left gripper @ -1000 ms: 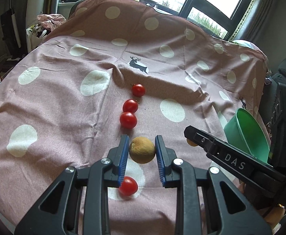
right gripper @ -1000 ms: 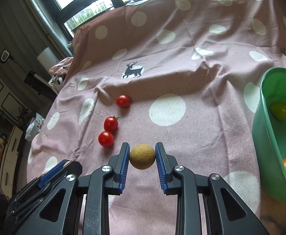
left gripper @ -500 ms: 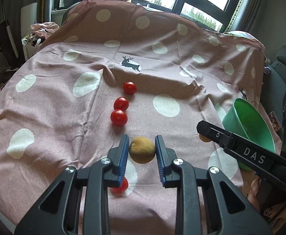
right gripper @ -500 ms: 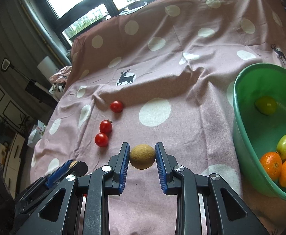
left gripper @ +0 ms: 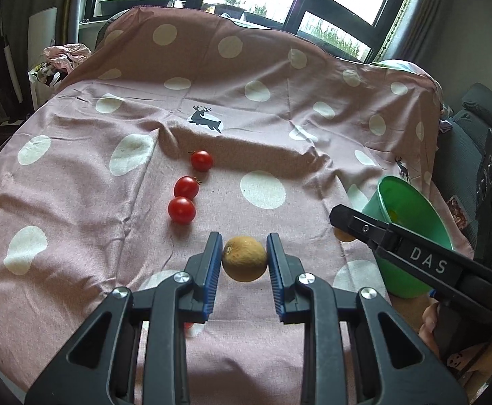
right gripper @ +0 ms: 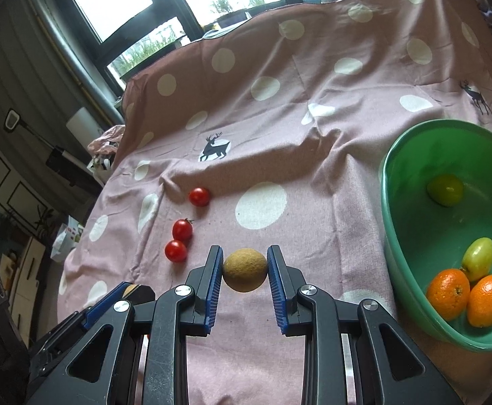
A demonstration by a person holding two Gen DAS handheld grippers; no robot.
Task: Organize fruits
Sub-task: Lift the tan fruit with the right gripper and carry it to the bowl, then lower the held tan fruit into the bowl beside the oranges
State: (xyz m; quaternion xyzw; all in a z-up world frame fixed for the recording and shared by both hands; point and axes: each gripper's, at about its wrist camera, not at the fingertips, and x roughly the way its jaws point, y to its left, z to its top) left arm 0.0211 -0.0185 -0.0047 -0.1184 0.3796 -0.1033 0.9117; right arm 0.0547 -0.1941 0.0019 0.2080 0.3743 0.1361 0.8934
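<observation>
My left gripper [left gripper: 244,263] is shut on a brown kiwi [left gripper: 244,258] and holds it above the pink spotted cloth. My right gripper [right gripper: 245,265] is shut on a second brown kiwi [right gripper: 245,265], also lifted. Three red cherry tomatoes [left gripper: 182,210] [right gripper: 175,250] lie in a line on the cloth ahead and left of both grippers. A fourth tomato [left gripper: 188,325] peeks out under my left gripper's fingers. A green bowl [right gripper: 411,263] to the right holds two oranges [right gripper: 448,293] and two green fruits [right gripper: 445,189]. The bowl also shows in the left wrist view [left gripper: 411,270].
The right gripper's body [left gripper: 414,256] crosses the right side of the left wrist view in front of the bowl. The cloth [left gripper: 77,185] rises into a draped back under the windows. Clutter [left gripper: 60,64] sits beyond the cloth's far left edge.
Both grippers have risen and pulled back with their kiwis still held. The right gripper has swung right, bringing more of the green bowl and its fruits into view.
</observation>
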